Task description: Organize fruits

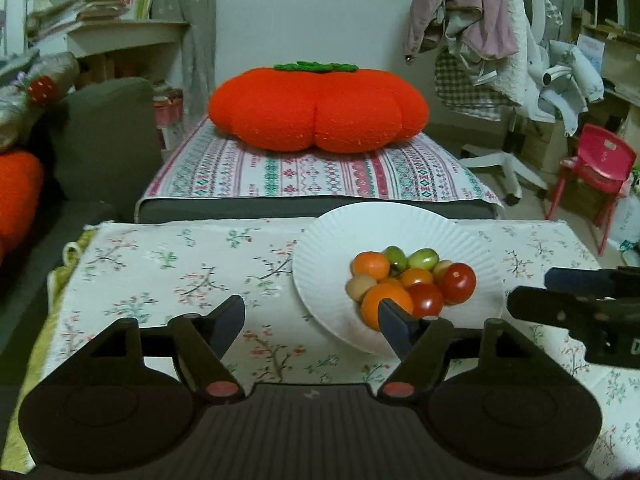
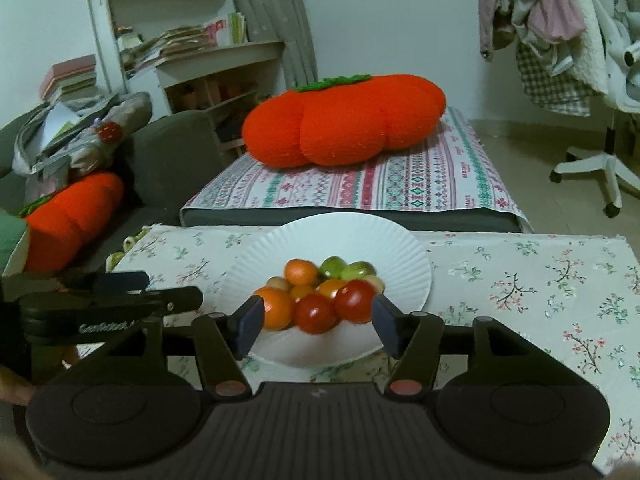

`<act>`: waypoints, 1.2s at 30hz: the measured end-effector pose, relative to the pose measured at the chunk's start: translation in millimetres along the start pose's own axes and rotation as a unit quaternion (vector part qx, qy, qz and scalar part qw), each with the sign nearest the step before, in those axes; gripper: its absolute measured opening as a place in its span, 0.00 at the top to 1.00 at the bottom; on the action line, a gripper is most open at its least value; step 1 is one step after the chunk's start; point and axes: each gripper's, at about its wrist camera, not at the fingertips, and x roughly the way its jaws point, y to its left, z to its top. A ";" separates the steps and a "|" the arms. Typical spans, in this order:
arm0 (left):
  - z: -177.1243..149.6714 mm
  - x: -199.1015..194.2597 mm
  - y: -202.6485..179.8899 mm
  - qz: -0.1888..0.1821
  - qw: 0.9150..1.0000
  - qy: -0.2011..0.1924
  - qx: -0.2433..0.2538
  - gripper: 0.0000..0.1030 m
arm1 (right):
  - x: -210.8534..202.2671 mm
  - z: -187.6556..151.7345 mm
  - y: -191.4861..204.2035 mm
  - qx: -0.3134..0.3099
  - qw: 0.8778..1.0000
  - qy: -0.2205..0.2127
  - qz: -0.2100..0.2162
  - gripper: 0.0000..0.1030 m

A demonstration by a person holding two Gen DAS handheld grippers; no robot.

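A white paper plate sits on the floral tablecloth and carries a pile of small fruits: oranges, red tomatoes, green ones and pale beige ones. My left gripper stands open over the cloth just left of the plate, its right finger crossing the front orange in the picture. My right gripper is open too, its fingers framing the front fruits without pressing on them. Each gripper also shows in the other's view: right gripper, left gripper.
The floral cloth covers a low table. Behind it a big orange pumpkin cushion lies on a striped ottoman. A grey sofa is at the left; a red child's chair and a white office chair hung with clothes at the right.
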 end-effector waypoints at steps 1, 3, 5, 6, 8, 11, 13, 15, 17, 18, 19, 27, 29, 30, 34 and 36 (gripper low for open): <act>-0.6 -3.5 -0.1 0.003 1.000 0.000 0.000 0.40 | -3.2 -1.1 1.8 -0.002 1.000 0.000 0.000 0.44; -2.1 -10.8 0.2 0.005 1.000 -0.002 -0.001 0.39 | -9.3 -4.0 3.4 0.000 1.000 0.001 -0.001 0.44; -4.3 -18.8 -0.8 0.010 1.000 -0.005 -0.002 0.35 | -15.8 -7.9 4.5 0.004 1.000 0.002 0.000 0.39; -6.1 -23.7 -1.0 0.013 1.000 -0.007 -0.002 0.34 | -18.8 -9.9 5.9 0.003 1.000 0.002 -0.002 0.33; -10.1 -33.6 -1.6 0.017 1.000 -0.012 -0.001 0.33 | -26.4 -13.5 9.4 -0.001 1.000 -0.003 -0.007 0.31; -17.7 -50.3 -1.2 0.025 0.999 -0.020 0.003 0.28 | -36.5 -15.7 11.1 0.010 1.000 -0.010 -0.004 0.25; -23.5 -60.1 -1.3 0.031 0.999 -0.024 0.005 0.26 | -42.4 -17.5 11.9 0.019 1.000 -0.016 -0.001 0.22; -28.7 -68.4 -1.6 0.032 0.999 -0.027 0.005 0.25 | -47.6 -20.4 14.7 0.019 1.000 -0.017 0.002 0.16; -33.6 -73.8 -2.6 0.031 0.999 -0.029 0.005 0.22 | -53.9 -25.1 18.3 0.019 1.000 -0.020 0.003 0.12; -36.5 -75.6 -3.7 0.030 0.999 -0.029 0.008 0.22 | -57.2 -27.7 20.1 0.019 1.000 -0.021 0.004 0.11; -38.6 -76.3 -4.8 0.030 0.999 -0.027 0.011 0.22 | -60.8 -30.8 22.3 0.020 1.000 -0.021 0.007 0.10; -61.0 -95.7 -12.5 0.027 0.999 -0.035 0.025 0.17 | -86.4 -50.9 36.2 0.018 0.999 -0.037 0.010 0.00; -65.7 -97.6 -12.5 0.022 0.999 -0.029 0.022 0.17 | -89.2 -56.3 38.1 0.016 0.999 -0.037 0.002 0.00; -67.2 -98.9 -11.8 0.018 0.999 -0.027 0.018 0.17 | -90.6 -58.1 39.2 0.015 0.999 -0.037 -0.003 0.00; -72.7 -105.0 -12.5 0.016 0.999 -0.026 0.011 0.16 | -96.7 -65.6 40.5 0.025 0.999 -0.039 -0.007 0.00; -74.8 -107.2 -14.2 0.015 0.999 -0.026 0.014 0.16 | -98.8 -68.4 41.5 0.034 0.999 -0.040 -0.007 0.00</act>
